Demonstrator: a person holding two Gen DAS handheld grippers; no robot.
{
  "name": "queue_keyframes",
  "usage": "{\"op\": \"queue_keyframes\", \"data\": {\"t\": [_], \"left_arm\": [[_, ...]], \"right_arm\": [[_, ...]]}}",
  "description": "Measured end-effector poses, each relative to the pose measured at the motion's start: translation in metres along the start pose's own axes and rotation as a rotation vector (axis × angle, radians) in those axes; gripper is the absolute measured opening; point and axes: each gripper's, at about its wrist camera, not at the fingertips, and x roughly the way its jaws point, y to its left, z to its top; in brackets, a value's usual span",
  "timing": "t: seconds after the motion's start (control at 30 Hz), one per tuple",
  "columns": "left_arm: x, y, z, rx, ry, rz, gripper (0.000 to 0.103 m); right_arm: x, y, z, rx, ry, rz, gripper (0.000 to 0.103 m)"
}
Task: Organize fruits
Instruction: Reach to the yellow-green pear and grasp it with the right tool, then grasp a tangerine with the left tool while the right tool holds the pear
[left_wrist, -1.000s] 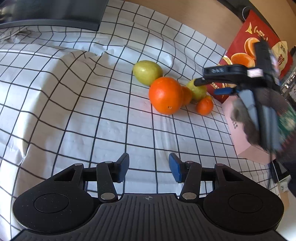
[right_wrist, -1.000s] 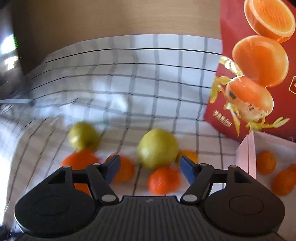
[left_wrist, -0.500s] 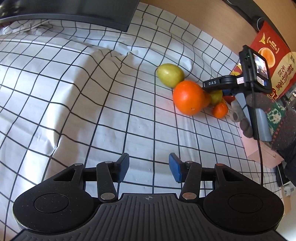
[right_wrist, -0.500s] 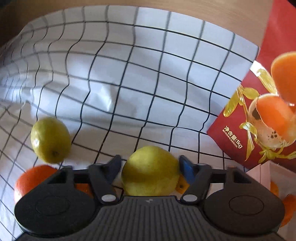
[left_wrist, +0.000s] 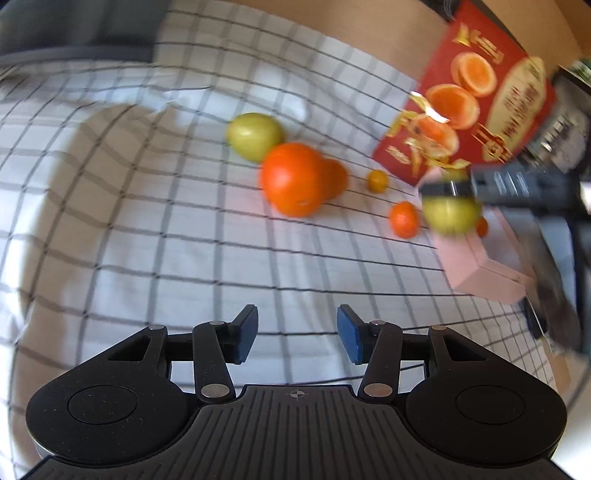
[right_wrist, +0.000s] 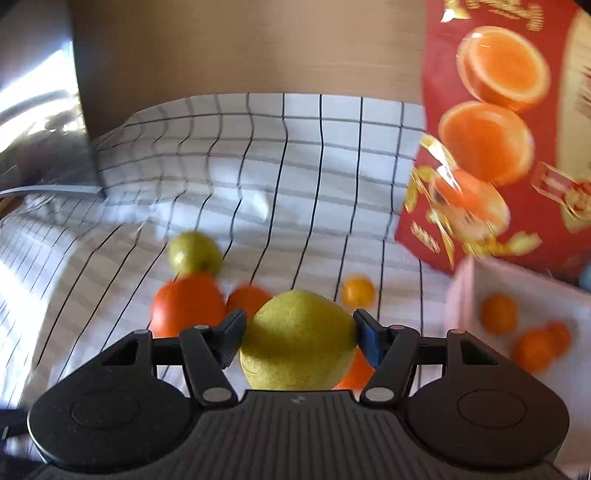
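Note:
My right gripper (right_wrist: 299, 334) is shut on a yellow-green pear (right_wrist: 297, 341) and holds it above the checked cloth; the pear also shows in the left wrist view (left_wrist: 450, 214) next to the pink box (left_wrist: 476, 266). A second pear (left_wrist: 254, 136), a big orange (left_wrist: 292, 179) and small oranges (left_wrist: 404, 218) lie on the cloth. My left gripper (left_wrist: 295, 334) is open and empty, well short of the fruit. The pink box (right_wrist: 458, 295) holds several small oranges (right_wrist: 498, 314).
A red carton printed with oranges (left_wrist: 465, 96) stands behind the pink box. A tiny yellow-orange fruit (left_wrist: 377, 181) lies near it. A dark object (left_wrist: 74, 29) sits at the far left edge of the cloth. The checked cloth (left_wrist: 129, 221) is wrinkled.
My right gripper closed on the pear and lifted it off the cloth toward the pink box. The left gripper shifted its view but stayed open.

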Motion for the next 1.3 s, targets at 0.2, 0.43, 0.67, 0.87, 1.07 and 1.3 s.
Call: {"op": "queue_keyframes", "data": {"t": [0.2, 0.43, 0.67, 0.87, 1.07, 1.3], "left_arm": [[0.02, -0.033, 0.012, 0.113, 0.012, -0.038, 0.052], [0.04, -0.067, 0.025, 0.248, 0.026, -0.068, 0.052], [0.056, -0.089, 0.045, 0.313, 0.011, -0.065, 0.052], [0.069, -0.104, 0.055, 0.324, 0.003, -0.069, 0.052], [0.103, -0.118, 0.098, 0.293, 0.004, -0.076, 0.052], [0.176, -0.138, 0.145, 0.29, 0.041, 0.061, 0.052]], "right_arm": [[-0.045, -0.006, -0.081, 0.039, 0.037, -0.012, 0.063], [-0.056, -0.033, -0.141, 0.159, 0.074, -0.118, 0.063], [-0.069, -0.044, -0.163, 0.191, 0.046, -0.168, 0.063], [-0.074, -0.039, -0.163, 0.172, 0.02, -0.187, 0.064], [-0.074, -0.048, -0.169, 0.235, 0.031, -0.138, 0.069], [-0.078, -0.049, -0.174, 0.23, 0.022, -0.115, 0.069]]}}
